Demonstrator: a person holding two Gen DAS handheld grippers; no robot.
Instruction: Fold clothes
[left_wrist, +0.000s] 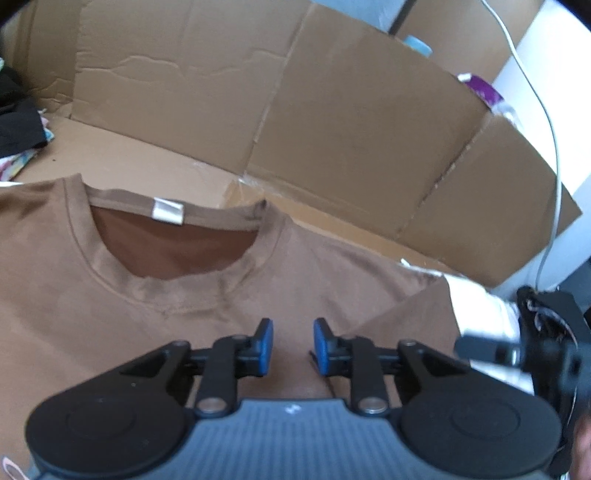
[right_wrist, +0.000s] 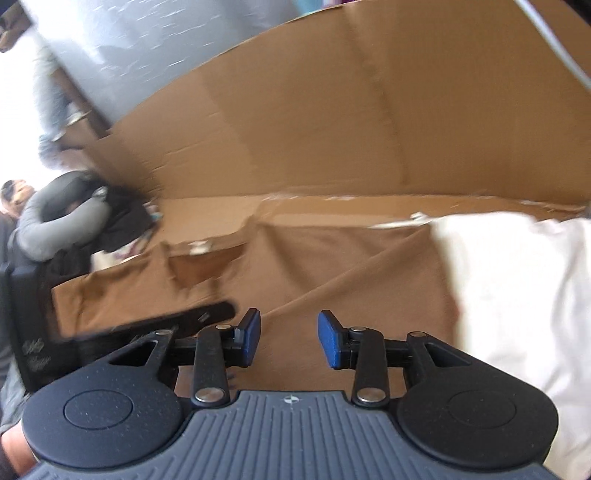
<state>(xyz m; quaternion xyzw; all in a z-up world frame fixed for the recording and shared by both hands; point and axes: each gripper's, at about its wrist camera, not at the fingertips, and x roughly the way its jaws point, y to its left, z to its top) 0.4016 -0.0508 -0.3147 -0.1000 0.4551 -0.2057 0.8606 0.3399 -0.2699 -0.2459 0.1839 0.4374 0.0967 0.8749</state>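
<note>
A brown T-shirt (left_wrist: 92, 314) lies flat on cardboard, collar and white neck label (left_wrist: 168, 211) facing away from me. My left gripper (left_wrist: 293, 345) hovers just over the shirt's chest below the collar, open, with nothing between its blue pads. At the right edge of the left wrist view the other gripper's black body (left_wrist: 546, 350) shows, blurred. In the right wrist view the same brown shirt (right_wrist: 332, 280) spreads ahead, its right part creased. My right gripper (right_wrist: 289, 339) is open over that part, holding nothing.
Cardboard walls (left_wrist: 332, 122) stand behind the work surface. White cloth (right_wrist: 517, 295) lies right of the shirt. A pile of dark and patterned clothes (left_wrist: 18, 125) sits at far left. A white cable (left_wrist: 546, 129) hangs at right. A person in a grey sleeve (right_wrist: 55, 221) is at left.
</note>
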